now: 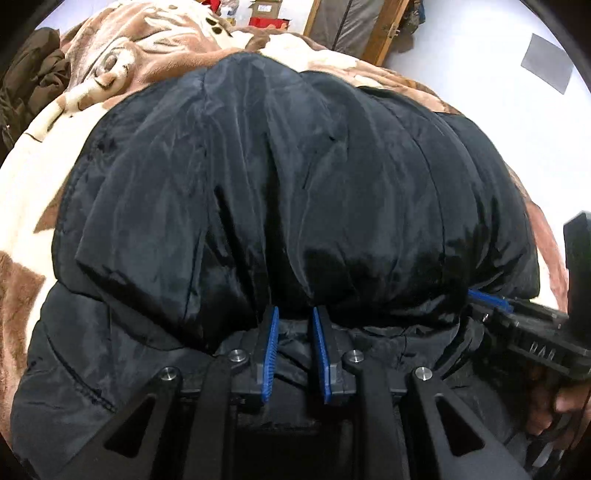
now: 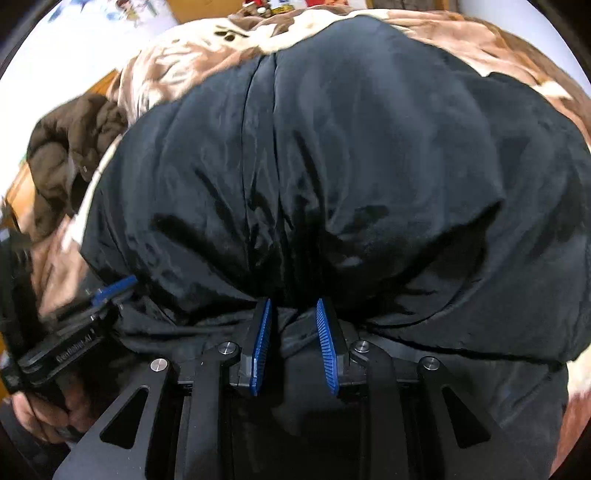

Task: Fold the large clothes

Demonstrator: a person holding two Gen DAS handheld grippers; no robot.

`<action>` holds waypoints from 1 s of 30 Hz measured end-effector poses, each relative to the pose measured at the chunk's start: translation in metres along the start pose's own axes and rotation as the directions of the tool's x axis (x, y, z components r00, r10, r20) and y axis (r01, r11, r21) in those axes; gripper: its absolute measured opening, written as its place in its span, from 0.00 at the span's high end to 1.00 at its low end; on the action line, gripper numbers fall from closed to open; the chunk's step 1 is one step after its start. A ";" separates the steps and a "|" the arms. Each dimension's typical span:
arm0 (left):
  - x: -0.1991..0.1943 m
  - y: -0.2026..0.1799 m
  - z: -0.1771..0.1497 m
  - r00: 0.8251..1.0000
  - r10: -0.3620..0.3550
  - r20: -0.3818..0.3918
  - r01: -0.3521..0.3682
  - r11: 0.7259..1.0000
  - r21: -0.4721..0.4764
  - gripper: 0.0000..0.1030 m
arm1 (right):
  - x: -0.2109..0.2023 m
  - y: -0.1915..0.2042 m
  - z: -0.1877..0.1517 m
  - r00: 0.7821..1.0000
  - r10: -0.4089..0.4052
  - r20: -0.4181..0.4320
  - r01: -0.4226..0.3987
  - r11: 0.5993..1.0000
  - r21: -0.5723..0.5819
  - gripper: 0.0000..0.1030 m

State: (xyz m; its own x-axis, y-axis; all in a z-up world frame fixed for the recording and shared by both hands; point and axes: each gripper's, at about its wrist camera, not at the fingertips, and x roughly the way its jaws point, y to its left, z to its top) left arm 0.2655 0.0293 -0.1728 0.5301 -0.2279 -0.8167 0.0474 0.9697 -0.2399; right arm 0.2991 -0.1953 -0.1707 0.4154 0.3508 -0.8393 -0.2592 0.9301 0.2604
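Pinching a fold of dark cloth between its blue pads, the left gripper (image 1: 294, 314) has its two fingers drawn close together, with only a narrow gap that is filled by the cloth; the right gripper (image 2: 294, 306) is set in the same way, its fingers a little wider apart, and a bunch of the same cloth sits between the pads; the cloth belongs to a large black padded jacket (image 1: 288, 177), which swells up in front of both grippers as a thick folded layer, while another layer of it lies flat under the fingers; in the left wrist view the right gripper comes in from the right edge, its blue pad touching the side of the jacket, and part of the person's hand (image 1: 554, 406) shows below it; in the right wrist view the left gripper is at the left edge, also against the jacket; the jacket rests on a brown and cream fleece blanket (image 1: 44, 155) that covers a bed; a dark brown garment (image 2: 70, 147) lies bunched at the left side, just beside the blanket; behind are a pale wall and a wooden frame (image 1: 384, 33)
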 end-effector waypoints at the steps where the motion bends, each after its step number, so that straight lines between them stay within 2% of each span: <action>1: 0.000 -0.001 0.001 1.000 0.002 -0.006 -0.002 1.000 -0.002 0.79 | -0.001 0.000 0.001 1.000 0.002 -0.002 -0.002 1.000 0.005 0.76; 5: -0.015 -0.010 0.009 0.999 0.019 -0.027 -0.018 0.999 0.037 0.79 | -0.021 0.002 0.004 1.000 0.008 -0.025 -0.007 1.000 0.020 0.74; 7: -0.032 -0.013 0.012 1.000 0.003 -0.030 -0.002 0.999 0.036 0.79 | -0.043 0.006 0.006 1.000 0.010 0.005 -0.010 1.000 0.008 0.73; 10: -0.070 -0.011 0.017 0.998 -0.045 0.049 0.043 0.998 0.052 0.78 | -0.087 0.009 0.016 0.993 0.027 0.118 -0.023 0.999 -0.037 0.73; 12: -0.084 -0.012 0.030 0.993 -0.028 0.112 0.021 0.998 0.066 0.68 | -0.102 0.008 0.029 0.984 0.009 0.176 -0.001 0.999 -0.043 0.73; 15: -0.076 -0.002 0.053 0.983 0.050 0.176 -0.059 0.997 0.048 0.64 | -0.101 -0.010 0.050 0.975 -0.043 0.220 0.044 0.999 -0.001 0.73; 17: -0.047 0.017 0.060 0.989 0.100 0.112 -0.099 0.995 -0.017 0.64 | -0.079 -0.032 0.051 0.980 -0.111 0.164 0.103 0.993 0.055 0.73; 19: -0.023 0.030 0.050 0.995 0.087 0.057 -0.084 0.995 -0.059 0.63 | -0.054 -0.053 0.043 0.988 -0.116 0.105 0.106 0.990 0.090 0.73; 20: -0.016 0.034 0.045 0.996 0.070 0.049 -0.066 0.995 -0.072 0.63 | -0.048 -0.060 0.036 0.990 -0.100 0.101 0.090 0.991 0.104 0.71; 21: -0.014 0.034 0.043 0.996 0.069 0.052 -0.065 0.995 -0.069 0.63 | -0.047 -0.067 0.030 0.991 -0.086 0.106 0.074 0.991 0.116 0.68; 24: -0.028 0.029 0.047 0.997 0.072 0.040 -0.070 0.996 -0.061 0.64 | -0.058 -0.069 0.027 0.992 -0.069 0.102 0.053 0.987 0.149 0.67; 25: -0.036 0.029 0.052 0.997 0.056 0.052 -0.053 0.996 -0.069 0.64 | -0.067 -0.067 0.028 0.991 -0.077 0.110 0.060 0.987 0.147 0.67; 27: -0.054 0.027 0.069 0.992 0.038 0.119 -0.031 0.998 -0.058 0.64 | -0.090 -0.051 0.041 0.979 -0.081 0.185 0.063 0.993 0.102 0.67; 30: -0.064 0.018 0.104 0.981 0.041 0.188 -0.039 0.999 -0.018 0.64 | -0.106 -0.033 0.075 0.964 -0.057 0.260 0.044 0.997 0.057 0.67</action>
State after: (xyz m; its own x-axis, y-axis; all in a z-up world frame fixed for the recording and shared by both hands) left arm 0.3206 0.0703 -0.0702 0.6811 -0.1669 -0.7129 0.0116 0.9760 -0.2175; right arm 0.3292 -0.2550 -0.0541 0.6422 0.3133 -0.6996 -0.1906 0.9493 0.2501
